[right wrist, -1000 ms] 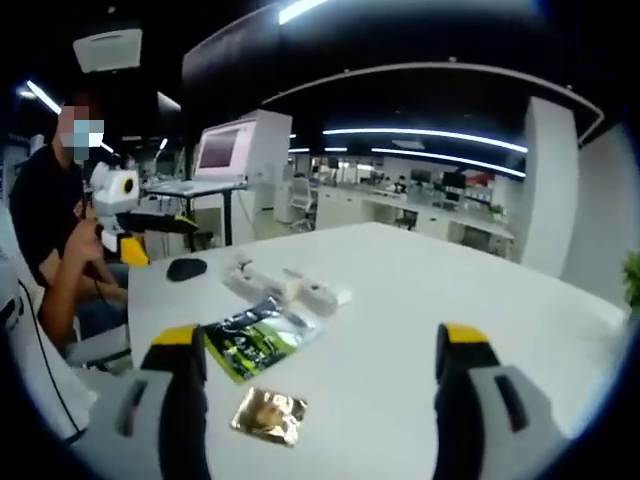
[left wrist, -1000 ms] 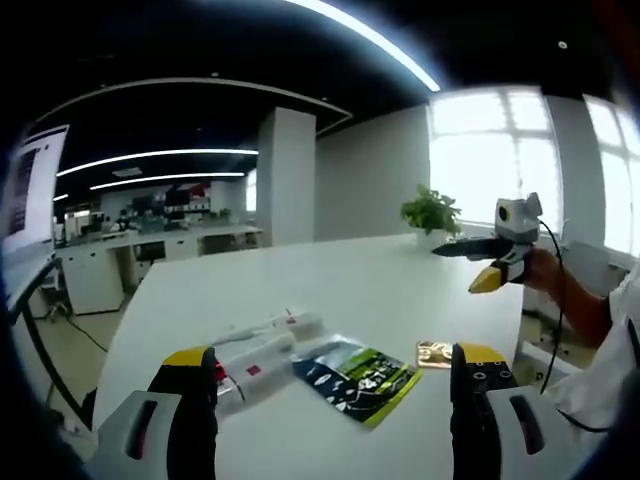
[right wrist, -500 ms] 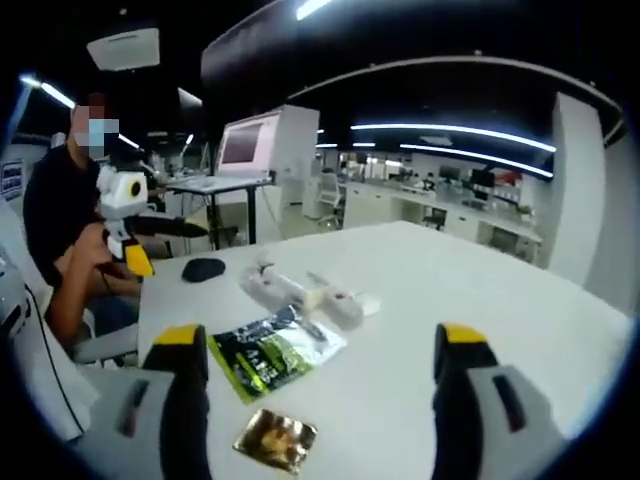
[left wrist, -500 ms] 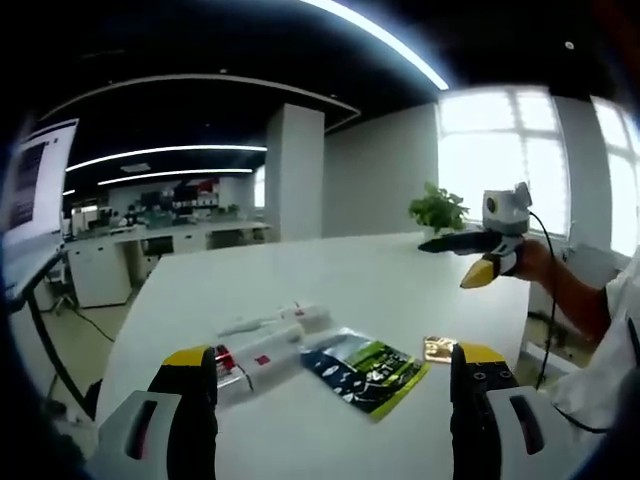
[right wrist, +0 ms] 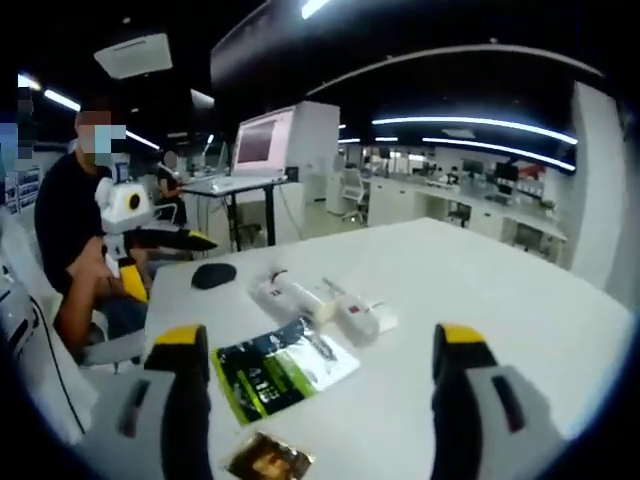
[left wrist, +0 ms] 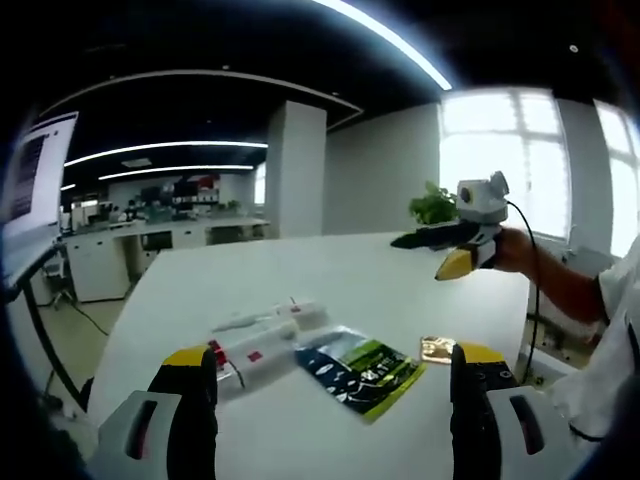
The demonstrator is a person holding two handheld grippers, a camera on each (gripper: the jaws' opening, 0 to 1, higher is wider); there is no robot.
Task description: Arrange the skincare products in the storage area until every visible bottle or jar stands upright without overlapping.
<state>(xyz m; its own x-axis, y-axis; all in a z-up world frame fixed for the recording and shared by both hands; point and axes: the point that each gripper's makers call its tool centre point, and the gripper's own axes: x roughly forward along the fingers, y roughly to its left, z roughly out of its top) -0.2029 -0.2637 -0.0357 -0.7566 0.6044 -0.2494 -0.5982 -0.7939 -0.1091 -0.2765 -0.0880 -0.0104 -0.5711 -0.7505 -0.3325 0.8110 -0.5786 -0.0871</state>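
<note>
Two white tubes (left wrist: 262, 340) lie flat and close together on the white table (left wrist: 330, 275). A dark green sachet (left wrist: 358, 370) lies next to them, and a small gold sachet (left wrist: 437, 349) sits beyond it. My left gripper (left wrist: 335, 405) hovers open above the table's near edge with nothing between its jaws. In the right gripper view the tubes (right wrist: 305, 300) lie at mid table, with the green sachet (right wrist: 283, 368) and gold sachet (right wrist: 267, 458) nearer. My right gripper (right wrist: 320, 405) is open and holds nothing. The right gripper (left wrist: 448, 243) is also in the left gripper view, held up in a hand.
A black mouse (right wrist: 213, 275) rests near the table's far corner. A monitor on a stand (right wrist: 265, 142) rises behind it. A person holds the left gripper (right wrist: 150, 240) up at the left. A potted plant (left wrist: 432, 205) stands at the table's far end. Office desks fill the background.
Both cameras have shifted a little. In the left gripper view the right gripper has drifted left and slightly up. The tubes and sachets lie where they were.
</note>
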